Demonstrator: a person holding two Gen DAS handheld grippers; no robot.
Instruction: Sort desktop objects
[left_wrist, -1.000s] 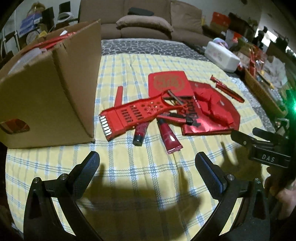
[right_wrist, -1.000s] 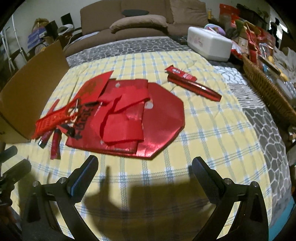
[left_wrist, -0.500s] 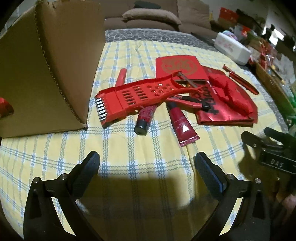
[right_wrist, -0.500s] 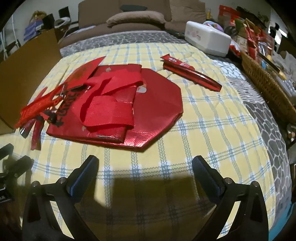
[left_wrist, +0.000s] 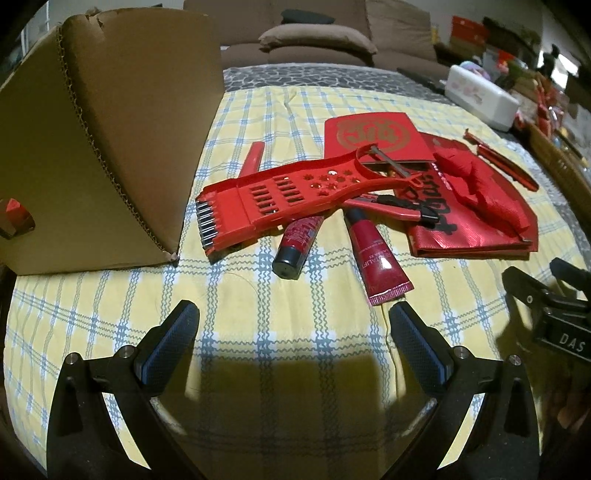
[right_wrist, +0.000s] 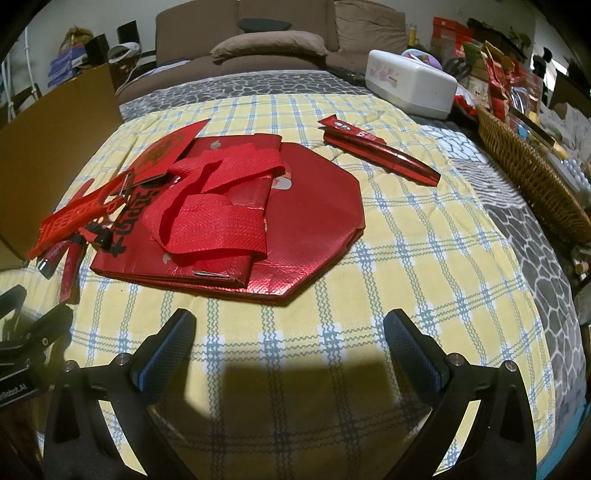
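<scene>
Left gripper (left_wrist: 293, 325) and right gripper (right_wrist: 289, 326): fingers spread, empty, over bare checked cloth (right_wrist: 424, 258) short of red grater (left_wrist: 280, 192) and red bag (right_wrist: 314, 214).

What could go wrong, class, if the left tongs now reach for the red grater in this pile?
The red grater rests across two tubes, so lifting it may roll or drag them over the checked cloth. Its metal blades point toward the cardboard box and could snag the edge. The left tongs and right tongs are open and close together, so they might collide.
</scene>
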